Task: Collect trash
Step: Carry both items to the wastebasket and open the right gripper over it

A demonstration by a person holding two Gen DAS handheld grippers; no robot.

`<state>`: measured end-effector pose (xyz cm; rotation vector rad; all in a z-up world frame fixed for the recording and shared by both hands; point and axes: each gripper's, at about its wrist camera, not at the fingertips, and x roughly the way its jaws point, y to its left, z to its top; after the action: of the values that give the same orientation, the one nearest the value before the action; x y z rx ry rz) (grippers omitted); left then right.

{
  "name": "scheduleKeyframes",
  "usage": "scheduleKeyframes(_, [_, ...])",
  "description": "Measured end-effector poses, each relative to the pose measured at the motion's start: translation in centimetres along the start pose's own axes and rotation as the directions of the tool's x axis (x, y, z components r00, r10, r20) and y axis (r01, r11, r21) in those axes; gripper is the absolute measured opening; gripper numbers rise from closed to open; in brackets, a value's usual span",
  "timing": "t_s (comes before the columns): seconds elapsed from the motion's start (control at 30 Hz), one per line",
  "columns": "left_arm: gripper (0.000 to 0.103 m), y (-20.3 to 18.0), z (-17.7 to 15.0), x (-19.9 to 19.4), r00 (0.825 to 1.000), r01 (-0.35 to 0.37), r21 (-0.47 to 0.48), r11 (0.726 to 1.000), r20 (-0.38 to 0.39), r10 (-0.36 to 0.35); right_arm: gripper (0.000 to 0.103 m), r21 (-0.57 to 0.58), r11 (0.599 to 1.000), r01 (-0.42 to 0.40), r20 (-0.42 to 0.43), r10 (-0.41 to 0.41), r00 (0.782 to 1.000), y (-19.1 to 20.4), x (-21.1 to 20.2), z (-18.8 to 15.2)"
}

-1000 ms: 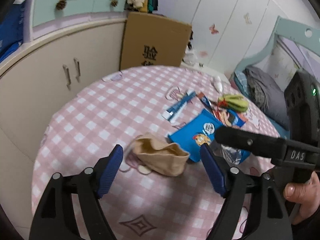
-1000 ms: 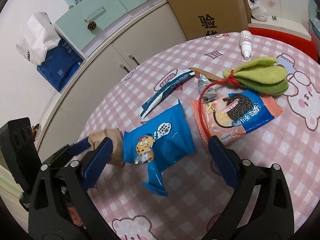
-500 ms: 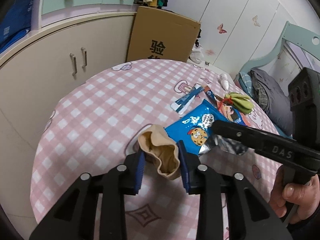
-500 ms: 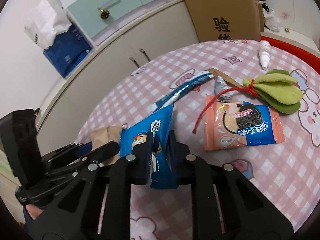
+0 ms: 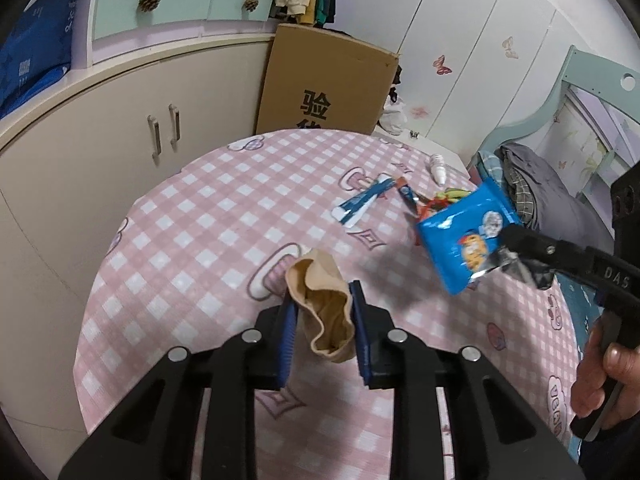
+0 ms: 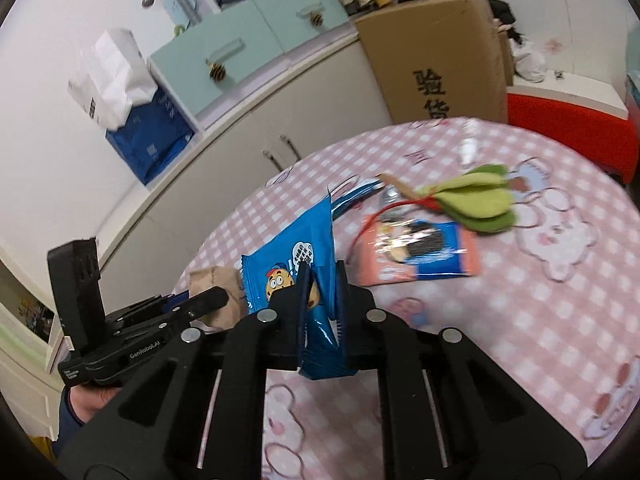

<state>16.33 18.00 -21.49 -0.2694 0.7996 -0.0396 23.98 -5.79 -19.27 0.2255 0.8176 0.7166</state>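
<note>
We have the left gripper (image 5: 322, 312) clamped on brown paper (image 5: 324, 316) and the right gripper (image 6: 320, 286) on a blue wrapper (image 6: 296, 264), lifted off the bench (image 5: 208, 220), needing a bin next.

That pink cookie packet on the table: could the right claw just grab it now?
Probably not yet: the right claw is shut on the blue cookie bag. The pink cookie packet itself lies uncovered ahead.

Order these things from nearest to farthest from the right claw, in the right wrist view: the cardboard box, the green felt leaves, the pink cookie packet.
1. Pink cookie packet, on the table just beyond the right claw.
2. Green felt leaves, farther back and to the right.
3. Cardboard box, behind the table by the cupboard.
</note>
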Motion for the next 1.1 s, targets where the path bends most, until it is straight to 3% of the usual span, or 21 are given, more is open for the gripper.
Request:
scheduleKeyframes(0.23, [0.024,-3.9,0.8,-1.5,0.999,0.043,0.051,0.998,0.027,-0.045,0.012,0.061,0.997,0.053,0.090,-0.058,0.994,-4.2,-6.0,-0.2])
scheduleKeyframes(0.57, [0.024,-15.1,1.9,-1.5,0.986,0.160,0.207,0.965,0.022,-0.168,0.012,0.204,0.969,0.139,0.204,-0.181,0.962,-12.3,-15.5,-2.5])
scheduleKeyframes(0.8, [0.024,-25.3,1.1,0.0,0.962,0.267,0.339,0.902,-0.042,-0.270,0.012,0.337,0.922,0.191,0.255,-0.285,0.924,-19.1,-22.1,-5.9])
scheduleKeyframes(1.1, [0.024,-37.9,-2.6,4.2,0.914,0.406,0.462,0.789,-0.198,-0.354,0.012,0.558,0.787,0.262,0.196,-0.433,0.880,-29.5,-27.4,-13.2])
